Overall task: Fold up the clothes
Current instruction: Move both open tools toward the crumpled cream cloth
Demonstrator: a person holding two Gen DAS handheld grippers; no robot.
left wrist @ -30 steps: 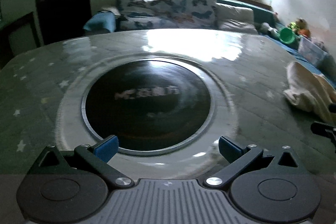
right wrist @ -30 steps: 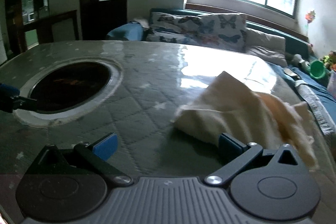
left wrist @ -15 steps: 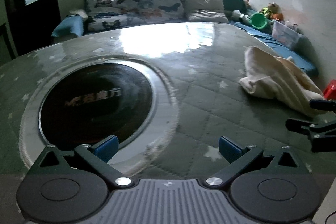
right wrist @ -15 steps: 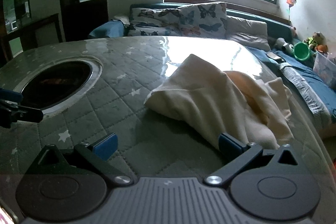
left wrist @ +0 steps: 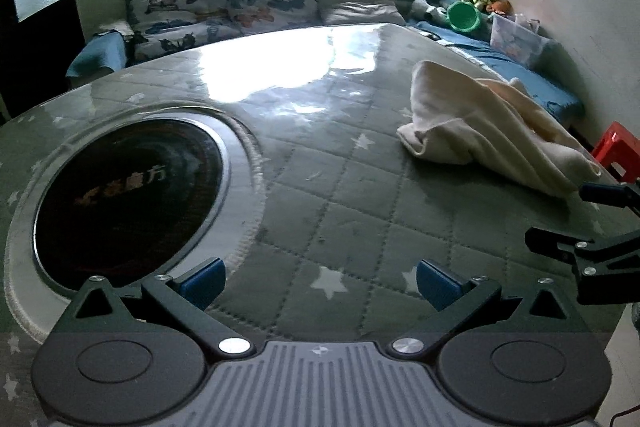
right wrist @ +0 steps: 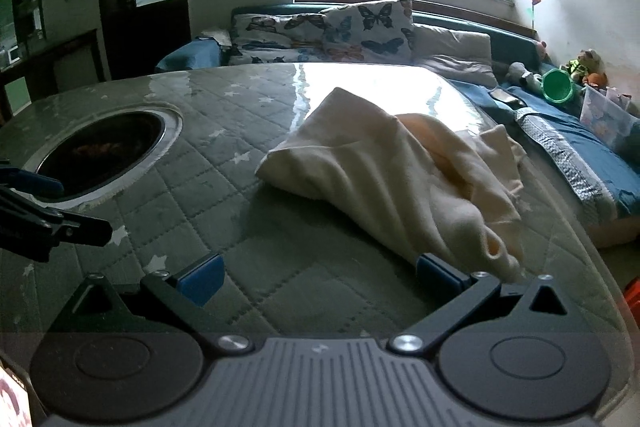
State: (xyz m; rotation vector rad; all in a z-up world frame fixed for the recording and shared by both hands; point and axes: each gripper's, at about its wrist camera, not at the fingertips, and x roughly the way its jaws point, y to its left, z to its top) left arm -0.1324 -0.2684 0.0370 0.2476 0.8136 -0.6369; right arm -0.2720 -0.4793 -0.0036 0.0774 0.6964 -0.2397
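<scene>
**Cream garment bunched at the right edge of the table, both grippers empty**

So there's a cream garment (right wrist: 384, 179) lying crumpled on the quilted, star-patterned table (left wrist: 320, 195), way over toward its right edge and nowhere near flat. Its long axis runs diagonally: one rounded end points toward the middle of the table, and the narrower tail trails back toward the near right edge.

The right gripper (right wrist: 320, 277) is clearly the closer one. Its fingers are spread wide with nothing between them, and the right-hand blue pad (right wrist: 434, 269) sits just beside the tail end of the cloth, maybe brushing it, I can't tell. The left gripper (left wrist: 320, 281) is also wide open and empty, hovering over bare quilting with the garment well off to its right and further away. The dark round inset (left wrist: 128, 199) in the table is on its left.

My guess is the right one grabs first, since the tail is practically at its fingers. There's lots of open table toward the centre and left for spreading it out, but very little on the right, so the cloth could slip over that edge.
</scene>
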